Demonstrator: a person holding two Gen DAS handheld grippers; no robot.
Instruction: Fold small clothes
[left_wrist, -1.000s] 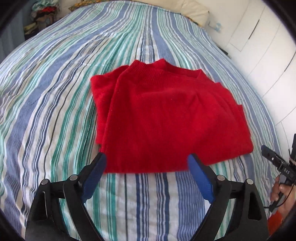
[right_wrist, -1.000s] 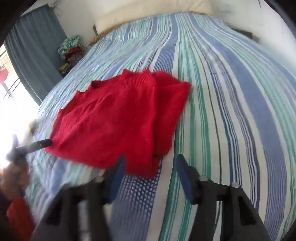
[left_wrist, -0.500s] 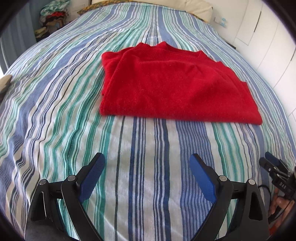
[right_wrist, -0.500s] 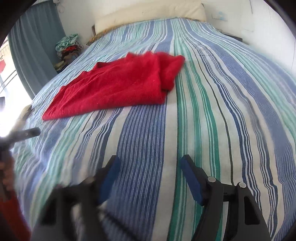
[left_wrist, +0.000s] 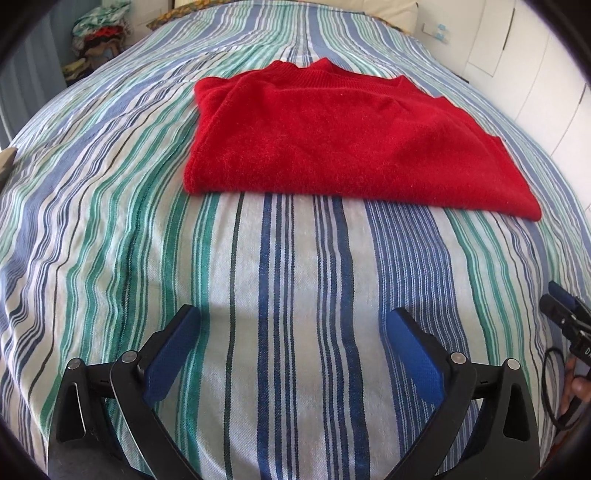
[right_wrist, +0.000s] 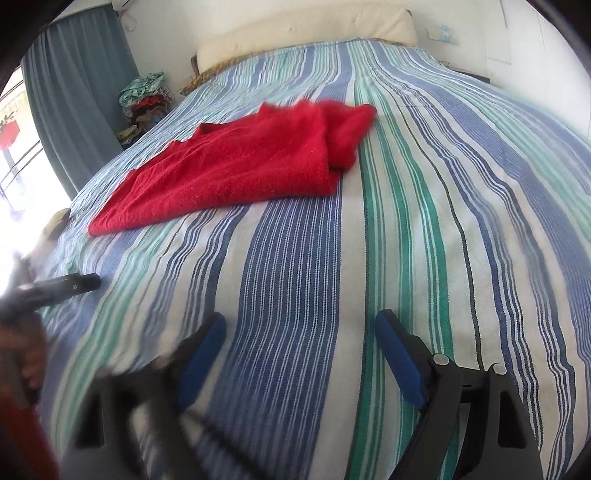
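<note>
A striped bedspread (left_wrist: 110, 221) covers the bed, a cream pillow (right_wrist: 306, 33) lies at its head, and a grey curtain (right_wrist: 74, 110) hangs beside a heap of clothes (right_wrist: 146, 98).

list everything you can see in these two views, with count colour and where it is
sweater: 1, red, folded flat on the bed, far from both grippers
bedspread: 1, blue, green and white stripes, covering the bed
pillow: 1, cream, at the head of the bed
clothes pile: 1, mixed colours, beside the bed near the curtain
curtain: 1, grey-blue, at the window
wardrobe doors: white, along the bed's side
left gripper: 1, black with blue pads, jaws opening, nothing between them
right gripper: 1, black with blue pads, jaws opening, nothing between them
</note>
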